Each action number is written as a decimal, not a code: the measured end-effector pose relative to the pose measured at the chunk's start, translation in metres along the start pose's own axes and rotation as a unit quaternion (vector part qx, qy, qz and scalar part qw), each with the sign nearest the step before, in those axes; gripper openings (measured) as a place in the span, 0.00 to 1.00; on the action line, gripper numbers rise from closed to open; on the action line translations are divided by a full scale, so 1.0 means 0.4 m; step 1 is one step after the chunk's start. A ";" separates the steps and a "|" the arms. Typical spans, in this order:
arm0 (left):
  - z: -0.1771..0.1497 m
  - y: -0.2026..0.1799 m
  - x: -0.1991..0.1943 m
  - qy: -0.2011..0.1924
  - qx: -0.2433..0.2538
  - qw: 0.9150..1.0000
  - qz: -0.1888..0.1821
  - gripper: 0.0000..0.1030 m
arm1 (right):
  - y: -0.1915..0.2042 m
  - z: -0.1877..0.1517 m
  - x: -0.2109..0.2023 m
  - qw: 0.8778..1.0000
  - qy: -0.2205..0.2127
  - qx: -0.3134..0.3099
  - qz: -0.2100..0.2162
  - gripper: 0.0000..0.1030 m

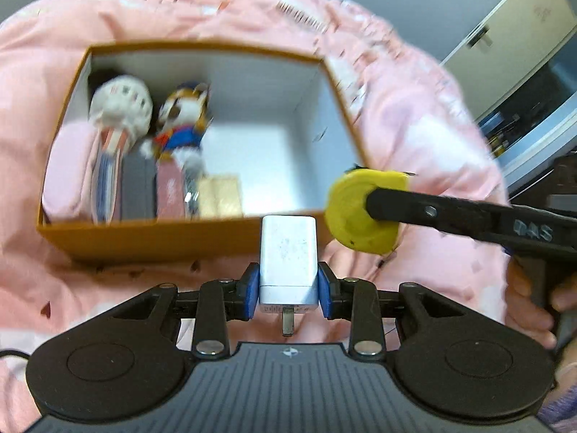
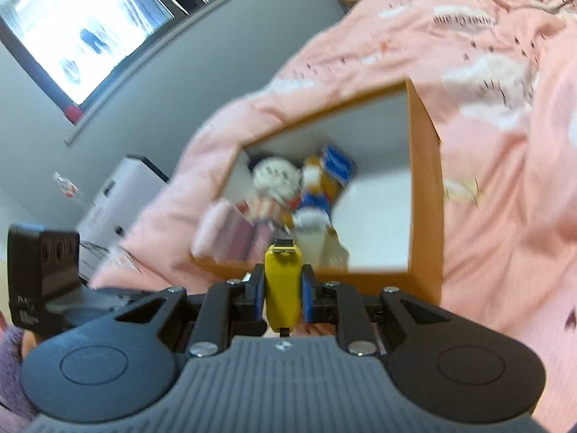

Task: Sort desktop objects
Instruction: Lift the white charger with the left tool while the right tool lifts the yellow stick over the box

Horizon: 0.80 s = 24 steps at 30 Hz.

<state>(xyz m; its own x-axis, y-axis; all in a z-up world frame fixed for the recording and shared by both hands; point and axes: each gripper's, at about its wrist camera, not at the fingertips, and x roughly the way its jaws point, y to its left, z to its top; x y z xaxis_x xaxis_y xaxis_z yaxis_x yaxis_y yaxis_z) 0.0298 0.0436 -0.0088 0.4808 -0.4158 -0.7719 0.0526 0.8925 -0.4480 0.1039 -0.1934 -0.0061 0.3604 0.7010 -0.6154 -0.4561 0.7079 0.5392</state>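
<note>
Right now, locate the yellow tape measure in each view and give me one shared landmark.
Left wrist view: yellow tape measure right of centre, clamped in the right gripper.
Right wrist view: tape measure edge-on, bottom centre between blue pads.
Shared landmark: the orange box beyond it.

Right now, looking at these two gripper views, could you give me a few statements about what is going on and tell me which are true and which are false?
1. The left gripper holds a white charger plug. True.
2. The right gripper is empty. False: it is clamped on a yellow tape measure.
3. The orange box already holds things, among them a cat plush toy. True.
4. The box stands on a bare wooden desk. False: it sits on a pink blanket.
5. The box is packed full from wall to wall. False: its right part shows bare white floor.
</note>
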 end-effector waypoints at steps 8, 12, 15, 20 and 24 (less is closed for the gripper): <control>0.092 0.025 0.018 -0.031 -0.039 0.999 -0.021 0.36 | 0.001 0.100 0.049 0.998 0.006 -0.023 -0.060 0.21; 0.131 0.037 0.060 -0.038 -0.048 0.998 -0.011 0.36 | -0.018 0.136 0.119 0.994 0.058 -0.031 -0.085 0.21; 0.152 0.053 0.080 -0.046 -0.052 0.998 0.006 0.36 | -0.020 0.150 0.188 0.988 0.100 -0.051 -0.110 0.20; 0.162 0.084 0.091 -0.049 -0.063 0.997 0.019 0.36 | -0.029 0.149 0.303 0.972 0.173 -0.066 -0.141 0.20; 0.162 0.097 0.088 -0.056 -0.061 0.996 0.020 0.36 | -0.029 0.136 0.360 0.962 0.206 -0.077 -0.159 0.20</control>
<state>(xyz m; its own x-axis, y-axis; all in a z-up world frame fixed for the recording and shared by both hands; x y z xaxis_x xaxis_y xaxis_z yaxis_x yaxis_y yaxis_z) 0.1055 0.0752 -0.0240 0.5748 -0.3520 -0.7387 -0.0721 0.8775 -0.4741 0.2053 -0.0959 -0.0695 0.1636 0.3343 -0.9281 -0.5026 0.8378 0.2132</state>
